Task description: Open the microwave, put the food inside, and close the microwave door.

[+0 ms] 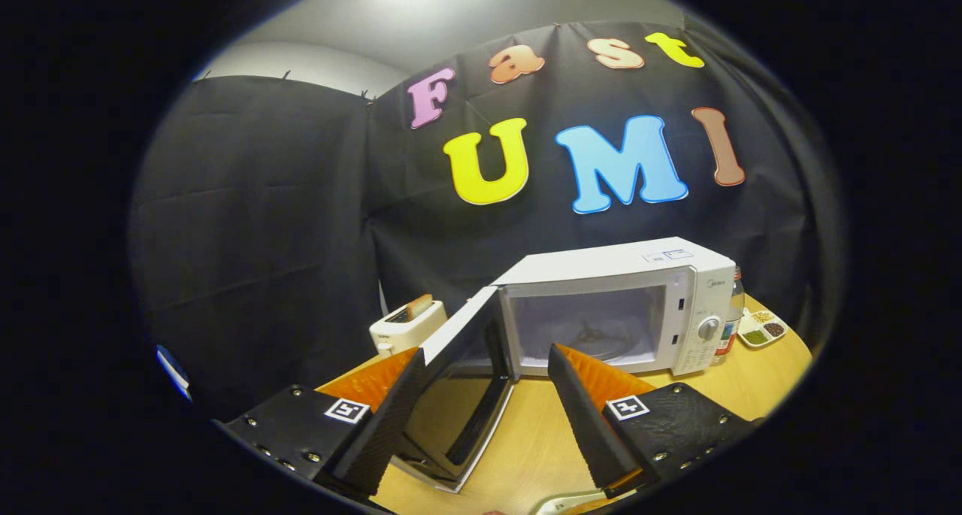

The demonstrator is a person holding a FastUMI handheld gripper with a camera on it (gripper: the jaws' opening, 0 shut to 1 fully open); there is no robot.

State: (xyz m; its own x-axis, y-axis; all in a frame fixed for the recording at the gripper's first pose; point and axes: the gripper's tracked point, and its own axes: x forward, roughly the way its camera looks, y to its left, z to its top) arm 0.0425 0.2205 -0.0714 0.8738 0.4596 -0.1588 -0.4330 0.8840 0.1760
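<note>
- I see the microwave [624, 304] standing on the wooden table [759, 383], just beyond my fingertips, its cavity exposed and pale inside.
- Its door [458, 383] is swung wide open toward me, hinged on the side away from the control panel; the dark window pane faces the gap between my fingers.
- Inside the cavity I can make out the round turntable [601, 342]; I cannot tell whether any food sits on it.
- The control panel with its round knob [708, 328] is on the far side from the door.
- My gripper [481, 365] has its jaws spread wide apart, clamped on nothing; the open door sits between them, close against the left finger, and I cannot tell whether it touches.
- Close under the right finger, a pale object [560, 504] peeks in at the table's near edge; too little shows for me to name it.
- Beside the door, a white toaster [406, 325] stands with a slice poking out of its slot.
- Past the panel side, a bottle [733, 316] stands against the microwave, and next to it a small divided dish [763, 328] holds coloured fillings.
</note>
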